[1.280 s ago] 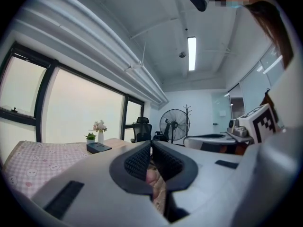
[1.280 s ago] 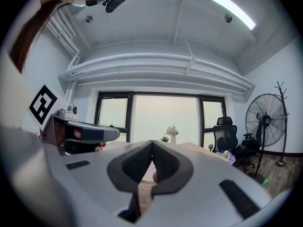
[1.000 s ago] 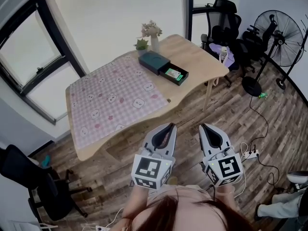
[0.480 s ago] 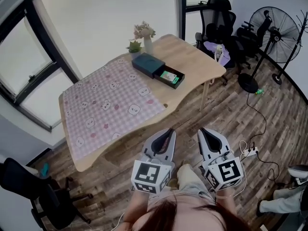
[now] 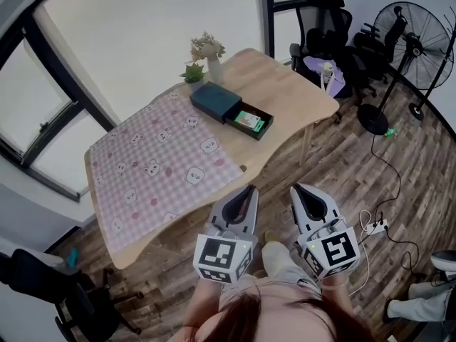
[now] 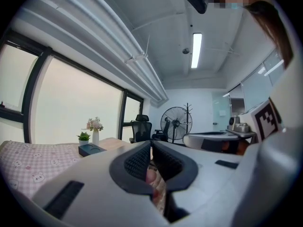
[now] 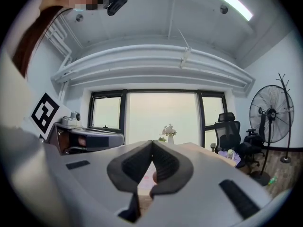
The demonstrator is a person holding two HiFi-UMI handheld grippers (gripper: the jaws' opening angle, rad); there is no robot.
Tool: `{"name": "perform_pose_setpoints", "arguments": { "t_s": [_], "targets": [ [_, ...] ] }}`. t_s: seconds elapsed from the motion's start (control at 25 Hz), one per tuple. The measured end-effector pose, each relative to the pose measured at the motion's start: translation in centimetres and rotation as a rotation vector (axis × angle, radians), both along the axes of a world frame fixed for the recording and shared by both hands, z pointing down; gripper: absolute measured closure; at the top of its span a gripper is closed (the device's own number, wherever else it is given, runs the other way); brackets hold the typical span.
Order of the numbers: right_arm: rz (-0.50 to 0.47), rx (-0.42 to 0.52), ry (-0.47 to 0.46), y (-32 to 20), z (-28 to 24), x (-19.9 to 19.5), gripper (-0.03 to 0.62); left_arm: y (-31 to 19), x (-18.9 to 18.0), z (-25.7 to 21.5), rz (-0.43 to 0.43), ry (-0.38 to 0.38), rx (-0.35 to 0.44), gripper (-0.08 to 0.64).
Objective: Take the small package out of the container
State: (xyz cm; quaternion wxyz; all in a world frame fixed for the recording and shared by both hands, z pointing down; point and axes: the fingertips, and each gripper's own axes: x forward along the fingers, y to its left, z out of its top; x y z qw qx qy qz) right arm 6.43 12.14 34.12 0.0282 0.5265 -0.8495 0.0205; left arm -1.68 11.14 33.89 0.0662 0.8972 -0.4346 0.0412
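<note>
A dark box-like container (image 5: 214,98) lies on the wooden table (image 5: 292,91), its drawer (image 5: 249,122) pulled out toward the right. Inside the drawer lies the small green package (image 5: 249,120). Both grippers hang over the floor, well short of the table's near edge. My left gripper (image 5: 247,191) is shut with nothing in it, and so is my right gripper (image 5: 297,190). In the left gripper view the container (image 6: 91,149) shows far off at the left, past the shut left gripper (image 6: 150,144). The right gripper (image 7: 152,142) has its jaw tips pressed together.
A pink checked cloth (image 5: 157,177) covers the table's left half. A vase of flowers (image 5: 208,54) and a small potted plant (image 5: 193,73) stand behind the container. Office chairs (image 5: 324,27), a standing fan (image 5: 420,45) and floor cables (image 5: 377,226) are to the right.
The table sits lower and further left in the head view, and slightly nearer. Both grippers stay shut at the same spot in the picture.
</note>
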Motion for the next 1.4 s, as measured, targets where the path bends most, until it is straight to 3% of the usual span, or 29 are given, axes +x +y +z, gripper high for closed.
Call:
{"name": "perform_pose_setpoints", "arguments": {
  "t_s": [0.32,0.76,1.08,1.4],
  "targets": [
    [-0.041,-0.004,0.0,-6.6,0.2,1.5,0.592,-6.5,2.7,0.2,0.0,-0.022,-0.003,0.543],
    [-0.122,-0.027,0.01,-14.9,1.2,3.1,0.592,-14.1,4.7,0.9,-0.08,-0.031,-0.021,0.543],
    [-0.174,-0.063,0.007,-19.2,2.8,3.0,0.588,-17.2,4.3,2.7,-0.145,-0.062,-0.05,0.543],
    [-0.192,-0.102,0.046,-23.4,4.2,1.7,0.562,-21.2,2.9,3.5,-0.155,-0.058,-0.069,0.543]
  ]
}}
